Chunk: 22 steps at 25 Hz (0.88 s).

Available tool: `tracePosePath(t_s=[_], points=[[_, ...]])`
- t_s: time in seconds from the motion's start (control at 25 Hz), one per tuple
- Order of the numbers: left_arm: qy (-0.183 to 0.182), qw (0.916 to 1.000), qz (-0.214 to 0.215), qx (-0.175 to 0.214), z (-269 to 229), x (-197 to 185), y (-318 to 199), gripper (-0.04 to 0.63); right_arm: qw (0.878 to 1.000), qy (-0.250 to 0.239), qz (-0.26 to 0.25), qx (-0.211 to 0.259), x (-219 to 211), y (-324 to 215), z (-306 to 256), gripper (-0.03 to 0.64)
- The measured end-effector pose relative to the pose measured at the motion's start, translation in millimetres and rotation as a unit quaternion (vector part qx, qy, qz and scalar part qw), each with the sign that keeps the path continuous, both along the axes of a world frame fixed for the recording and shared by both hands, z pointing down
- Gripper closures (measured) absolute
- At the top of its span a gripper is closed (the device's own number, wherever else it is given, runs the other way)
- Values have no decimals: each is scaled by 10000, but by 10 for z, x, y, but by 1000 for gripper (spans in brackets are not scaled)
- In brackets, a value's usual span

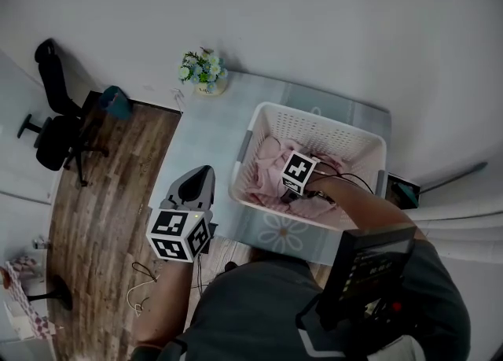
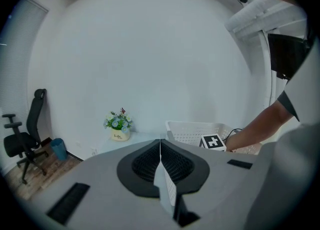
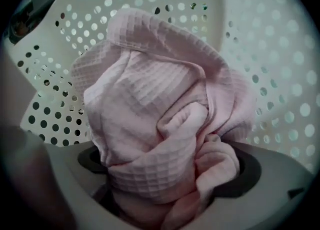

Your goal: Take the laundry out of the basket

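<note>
A white perforated laundry basket [image 1: 314, 119] stands on a pale table [image 1: 206, 135], with pink waffle-weave laundry [image 1: 266, 169] inside. My right gripper [image 1: 289, 193] is down in the basket, its marker cube showing above the cloth. In the right gripper view the jaws stand wide apart, and a bunched pink cloth [image 3: 160, 119] fills the gap between them and hides the pads of my right gripper [image 3: 165, 174]. The basket wall [image 3: 270, 73] rises behind. My left gripper [image 1: 203, 175] hangs in the air left of the basket, shut and empty [image 2: 160, 146].
A small pot of flowers [image 1: 204, 72] sits at the table's far corner. On the wooden floor to the left stand a black office chair [image 1: 55, 119] and a blue bin [image 1: 116, 102]. A cable runs over the basket's right rim [image 1: 357, 182].
</note>
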<state>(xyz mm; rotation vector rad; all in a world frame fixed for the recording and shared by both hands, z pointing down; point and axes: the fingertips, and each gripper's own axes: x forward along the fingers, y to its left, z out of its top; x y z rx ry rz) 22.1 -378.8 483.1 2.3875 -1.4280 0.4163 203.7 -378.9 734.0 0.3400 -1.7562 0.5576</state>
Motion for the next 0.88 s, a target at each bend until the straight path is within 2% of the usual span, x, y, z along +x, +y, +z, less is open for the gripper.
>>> tracePosePath(t_s=[0.12,0.28,0.4,0.72,0.76,0.88], points=[[72,9999,-131,24,-22,-84,7,588,9995,170,-242,-69,-28,35,17,40],[219,9996,-70,166,-99,-108,25,588,9985,164,-526,68,-82,61,23,40],[258,9992,-73,287,-159,-131,25,588,9980,83,-607,174,-110,46,31,39],[381,9991,-14,207,-142,-139,78,588,9968,226,-757,139,-145,30,24,44],[471,9986,67,252,-152,-118,91,588,9963,185,-823,142,-161,43,16,56],[767,9952,437,428,-235,-7,165,588,9949,120,-996,69,-214,142,-9,151]])
